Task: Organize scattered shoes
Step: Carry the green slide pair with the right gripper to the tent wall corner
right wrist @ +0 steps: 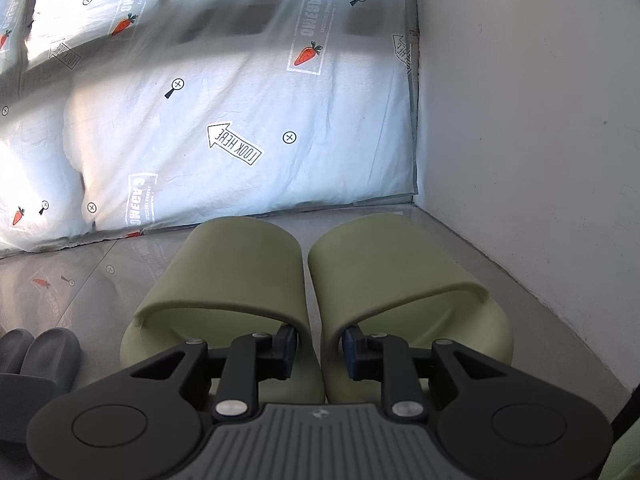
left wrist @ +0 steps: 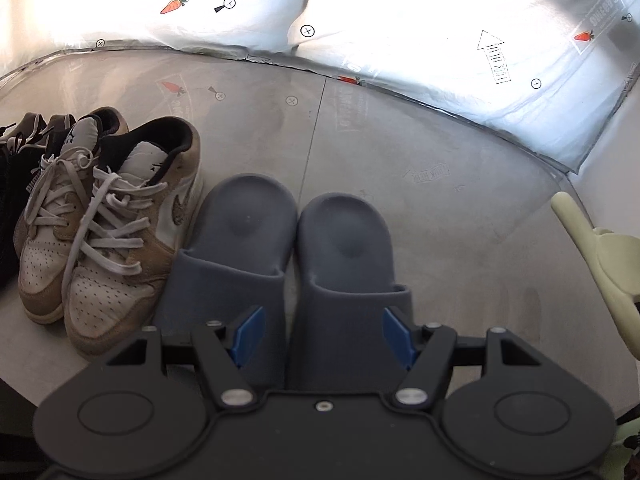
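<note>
Left tongs (left wrist: 324, 334) fill the bottom of the left wrist view, spread wide and grasping nothing, their blue pads on either side of the strap of the right-hand slide of the grey slides (left wrist: 292, 264). That pair lies side by side on the grey floor (left wrist: 440, 152), heels toward the white printed bedding (left wrist: 400, 20), just beside the tan sneakers (left wrist: 100, 236). Further left a dark pair of shoes (left wrist: 24, 148) continues the row. A green slide (left wrist: 600, 256) shows at the right edge. Left tongs point forward and slightly down, low over the slide's toe end.

Right tongs (right wrist: 320, 350) sit lowest in the right wrist view, parted with a narrow gap, each pad over the inner edge of one of the green slides (right wrist: 312, 288); whether they touch the foam I cannot tell, and they clamp nothing. The green pair lies parallel, close to the white wall (right wrist: 540, 120), with the grey slides at the far left.

My judgement: all visible shoes already lie paired in a row, which fits either a final nudge of the green pair or the tongs backing off a finished line.
</note>
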`<control>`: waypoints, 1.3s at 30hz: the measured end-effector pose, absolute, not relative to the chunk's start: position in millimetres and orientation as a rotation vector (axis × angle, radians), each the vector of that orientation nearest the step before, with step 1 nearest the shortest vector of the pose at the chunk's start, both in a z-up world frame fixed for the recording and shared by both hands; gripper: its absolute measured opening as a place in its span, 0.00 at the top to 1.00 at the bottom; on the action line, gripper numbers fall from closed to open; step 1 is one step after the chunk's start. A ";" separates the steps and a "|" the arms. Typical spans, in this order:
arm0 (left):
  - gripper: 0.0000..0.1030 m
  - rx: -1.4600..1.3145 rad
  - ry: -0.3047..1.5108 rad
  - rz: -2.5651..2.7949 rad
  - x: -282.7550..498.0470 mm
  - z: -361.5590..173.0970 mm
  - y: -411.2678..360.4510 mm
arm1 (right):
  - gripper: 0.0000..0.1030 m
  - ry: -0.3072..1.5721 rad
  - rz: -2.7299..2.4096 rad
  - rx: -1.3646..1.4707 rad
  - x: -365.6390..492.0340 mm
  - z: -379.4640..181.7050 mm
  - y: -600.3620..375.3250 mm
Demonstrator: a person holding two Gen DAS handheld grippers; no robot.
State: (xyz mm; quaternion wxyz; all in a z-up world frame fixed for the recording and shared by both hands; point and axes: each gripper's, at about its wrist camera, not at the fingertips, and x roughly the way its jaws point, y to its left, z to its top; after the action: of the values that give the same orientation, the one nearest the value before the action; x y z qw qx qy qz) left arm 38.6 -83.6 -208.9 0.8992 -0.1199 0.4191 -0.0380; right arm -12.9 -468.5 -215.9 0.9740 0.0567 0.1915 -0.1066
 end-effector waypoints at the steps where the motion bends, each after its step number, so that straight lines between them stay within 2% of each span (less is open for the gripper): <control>1: 0.36 -0.266 0.877 -0.081 39.1 -208.2 -95.4 | 0.74 0.381 -0.203 0.105 -6.7 -214.6 -483.3; 7: 0.36 -0.284 0.875 -0.074 36.9 -195.9 -154.0 | 0.74 0.339 -0.189 0.112 33.1 -213.4 -555.3; 16: 0.36 -0.298 0.851 -0.042 52.8 -185.4 -197.9 | 0.73 0.295 -0.261 0.163 120.9 -222.2 -646.8; 29: 0.36 -0.275 0.889 0.036 83.5 -181.0 -224.7 | 0.71 0.318 -0.293 0.160 266.5 -256.1 -703.2; 39: 0.36 -0.254 0.917 0.040 107.3 -186.2 -235.0 | 0.71 0.361 -0.258 0.129 322.9 -275.0 -726.6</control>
State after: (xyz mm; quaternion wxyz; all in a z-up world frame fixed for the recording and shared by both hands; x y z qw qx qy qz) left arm 107.3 -235.0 -186.2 0.8888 -0.1222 0.4413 0.0190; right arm 322.9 -726.6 -275.0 0.9734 0.0641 0.1789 -0.1277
